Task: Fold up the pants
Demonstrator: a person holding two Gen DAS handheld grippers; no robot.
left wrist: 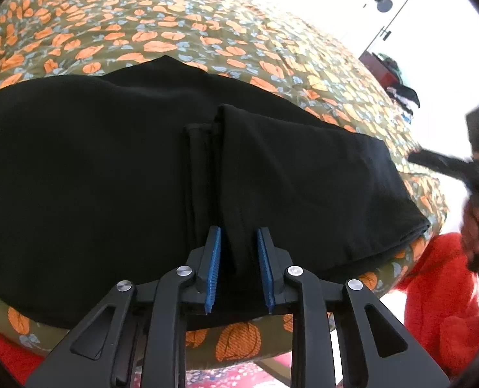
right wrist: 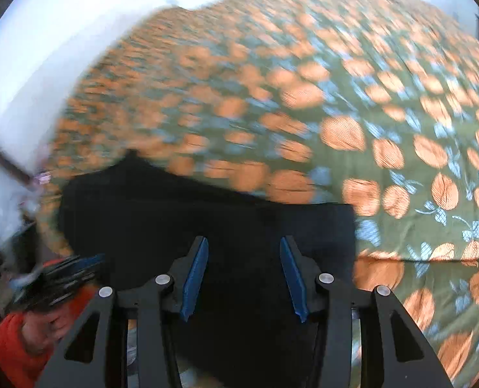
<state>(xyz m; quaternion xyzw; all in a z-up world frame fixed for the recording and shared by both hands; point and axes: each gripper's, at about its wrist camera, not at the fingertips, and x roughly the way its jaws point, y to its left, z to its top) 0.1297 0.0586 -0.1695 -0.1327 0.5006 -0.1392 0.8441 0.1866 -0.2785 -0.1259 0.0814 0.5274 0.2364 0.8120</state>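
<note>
The black pants (left wrist: 116,174) lie folded on a bed with an olive, orange-leaf cover (left wrist: 175,26). My left gripper (left wrist: 239,236) hangs just above the near edge of the pants, its blue pads either side of a raised fold of black cloth with gaps showing; it is partly open. My right gripper (right wrist: 243,252) is open and empty above the right end of the pants (right wrist: 207,213), in a blurred view. The right gripper and the hand on it also show at the right edge of the left wrist view (left wrist: 478,168).
The bedcover (right wrist: 401,129) stretches far beyond the pants. A person in a red fleece (left wrist: 440,294) stands at the bed's near right edge. A dark red shelf with clothes (left wrist: 391,77) stands beyond the bed's far right corner.
</note>
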